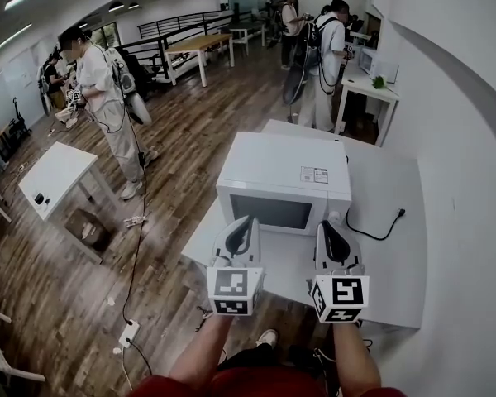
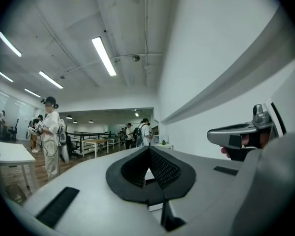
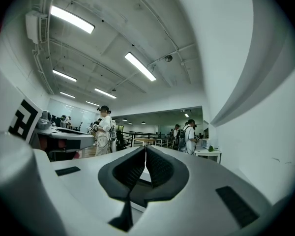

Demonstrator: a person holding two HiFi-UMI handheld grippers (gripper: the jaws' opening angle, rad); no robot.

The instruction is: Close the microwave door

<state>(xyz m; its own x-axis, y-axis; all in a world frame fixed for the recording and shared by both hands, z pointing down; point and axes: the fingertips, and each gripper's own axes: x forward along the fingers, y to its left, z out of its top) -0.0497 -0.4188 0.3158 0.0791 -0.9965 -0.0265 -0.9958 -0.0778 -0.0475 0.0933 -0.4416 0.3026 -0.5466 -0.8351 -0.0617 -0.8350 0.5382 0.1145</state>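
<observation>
Nearest, at six o'clock, the left gripper (image 1: 246, 220) and right gripper (image 1: 329, 223) hang level, ribbed black jaws clenched on nothing, probably because the job looks done. Just beyond, at twelve, the boxy white microwave (image 1: 281, 168) sits on a smooth white table (image 1: 397, 255), its dark glass door (image 1: 269, 211) flush.

We see long ceiling strip lights (image 3: 140, 66) filling the room with bright, even, washed-out light, a soft shadow under the microwave (image 1: 285, 180), and both gripper views bending strongly and going black at their corners.
</observation>
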